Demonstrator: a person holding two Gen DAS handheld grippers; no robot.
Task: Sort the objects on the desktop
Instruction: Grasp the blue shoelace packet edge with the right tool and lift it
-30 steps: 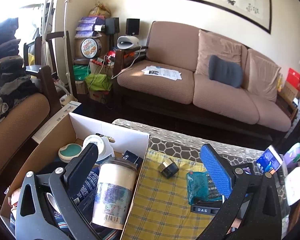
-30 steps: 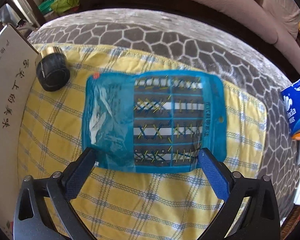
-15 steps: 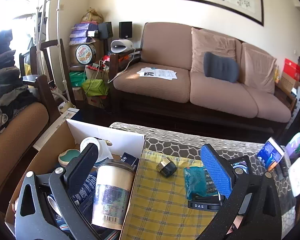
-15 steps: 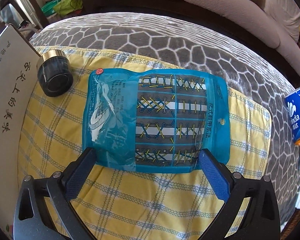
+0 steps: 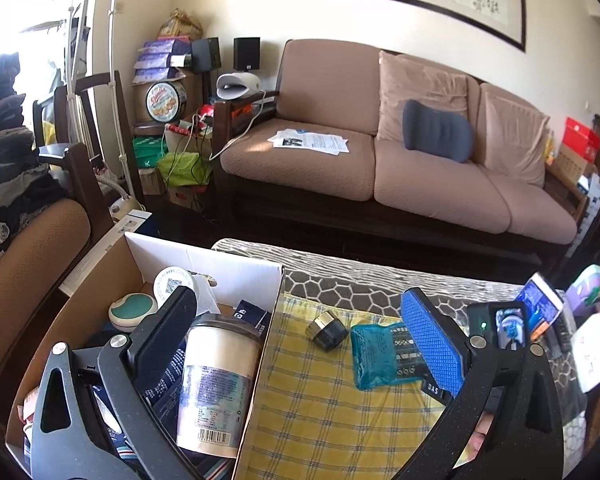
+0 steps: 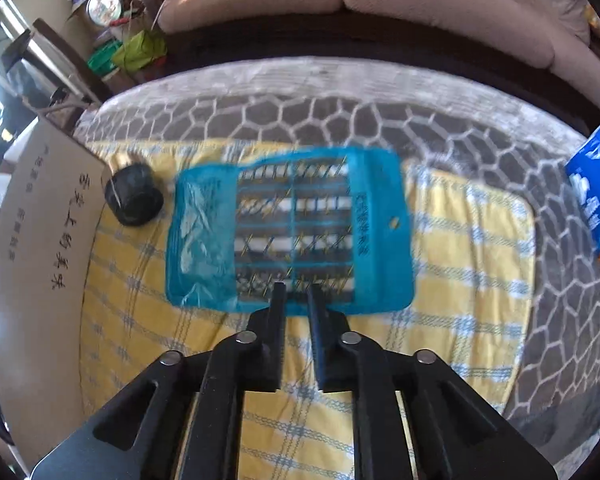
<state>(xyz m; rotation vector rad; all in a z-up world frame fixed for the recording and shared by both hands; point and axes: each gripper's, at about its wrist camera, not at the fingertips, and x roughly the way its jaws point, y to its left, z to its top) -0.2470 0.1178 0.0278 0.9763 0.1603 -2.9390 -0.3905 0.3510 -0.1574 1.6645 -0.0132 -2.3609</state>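
A blue plastic packet of patterned laces (image 6: 292, 232) lies on the yellow checked cloth (image 6: 460, 240); it also shows in the left wrist view (image 5: 380, 354). My right gripper (image 6: 297, 290) has its jaws nearly together, pinching the packet's near edge. A small black jar with a gold rim (image 6: 134, 196) lies left of the packet, beside the cardboard box (image 6: 40, 216). My left gripper (image 5: 300, 340) is open and empty, held above the box edge. The open box (image 5: 204, 260) holds a cream tumbler (image 5: 216, 384) and several other items.
A blue tissue pack (image 6: 596, 184) stands at the table's right edge. A grey hexagon-patterned cover (image 6: 340, 120) lies under the cloth. A brown sofa (image 5: 380, 152) is beyond the table, a chair (image 5: 28, 264) to the left. More clutter sits at the right (image 5: 540, 312).
My right gripper has closed from wide open onto the packet's near edge, and the view has pulled back. The left gripper's view has risen slightly.
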